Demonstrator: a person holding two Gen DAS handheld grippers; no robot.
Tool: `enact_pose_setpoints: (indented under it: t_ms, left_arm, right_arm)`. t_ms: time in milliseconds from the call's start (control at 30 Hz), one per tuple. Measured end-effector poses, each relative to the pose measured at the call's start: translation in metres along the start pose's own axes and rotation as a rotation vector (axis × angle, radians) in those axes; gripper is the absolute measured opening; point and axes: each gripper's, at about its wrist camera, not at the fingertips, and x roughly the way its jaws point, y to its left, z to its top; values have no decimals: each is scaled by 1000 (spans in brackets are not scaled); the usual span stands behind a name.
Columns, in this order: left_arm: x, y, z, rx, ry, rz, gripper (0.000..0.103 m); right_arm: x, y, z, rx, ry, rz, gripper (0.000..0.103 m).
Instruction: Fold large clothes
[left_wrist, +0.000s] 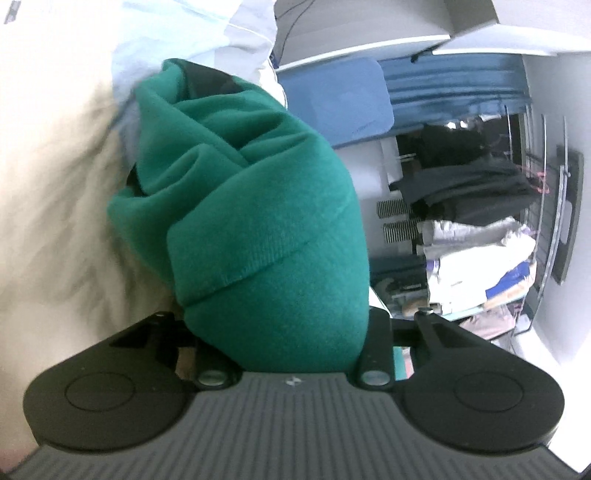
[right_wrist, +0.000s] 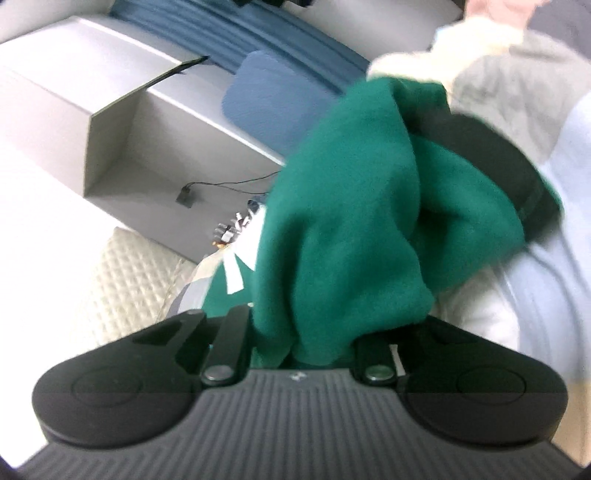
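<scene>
Green garment (left_wrist: 258, 221) bunches inside both tools; left gripper (left_wrist: 280, 332) and right gripper (right_wrist: 317, 332) clamp it.

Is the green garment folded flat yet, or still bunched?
Bunched: the green garment hangs in loose rolls and creases, gathered between both tongs, not flat.

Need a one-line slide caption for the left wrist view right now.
Left gripper clamps a bunched green garment above a cream bedcover, cluttered shelves behind.
</scene>
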Motion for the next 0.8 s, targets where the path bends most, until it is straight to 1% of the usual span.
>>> enact_pose_setpoints:
  t_ms: [67,200,233,267,300,333,367,400,433,467,567,633,700,733,767,800]
  left_arm:
    - [-14,-6,-9,8,3,9,40]
    - [-42,-13,-24,16,10,61,38]
    - [-48,-14,-27,5,12,71,38]
    - [-50,-16,-30,1,11,80,38]
    - [-52,-19,-32,14,8,88,38]
    - [-55,-20,-35,24,4,92,38]
    - [-58,-20,-38,32,2,93,38]
    - [-58,-19,-39,38,1,94,38]
    - [-56,-18,-38,44,3,97,38]
    - [-56,-17,-37,48,4,103,38]
    - [-53,-13,-31,12,1,99,38]
    - [-54,-9,-30,-2,1,90,38]
    - [-51,-9,-29,-13,-2,90,38]
    - [-51,-8,-29,-19,-3,90,38]
    - [-50,-8,-29,-23,-5,90,38]
    - [-51,-7,-29,-27,-7,91,38]
  right_arm:
    - [-14,3,-2,-3,11,-5,21]
    - [-33,0,-10,29,86,-55,22]
    - [-35,-2,-11,59,98,-62,23]
    - [-37,-5,-11,96,105,-65,27]
    - [-36,-7,-8,135,110,-71,30]
    - [-38,-11,-9,175,113,-79,34]
    - [-38,-13,-9,197,113,-85,46]
    - [-38,-15,-9,212,115,-93,55]
    - [-29,-13,-13,221,115,-96,75]
    - [-28,-15,-15,234,113,-97,88]
    - [-23,-25,-22,315,125,-136,86]
    - [-20,-34,-24,386,104,-139,86]
    - [-17,-44,-27,427,92,-149,86]
    - [-13,-48,-29,446,81,-158,88]
    - [-9,-49,-31,454,71,-164,93]
    - [-5,-47,-33,462,59,-168,93]
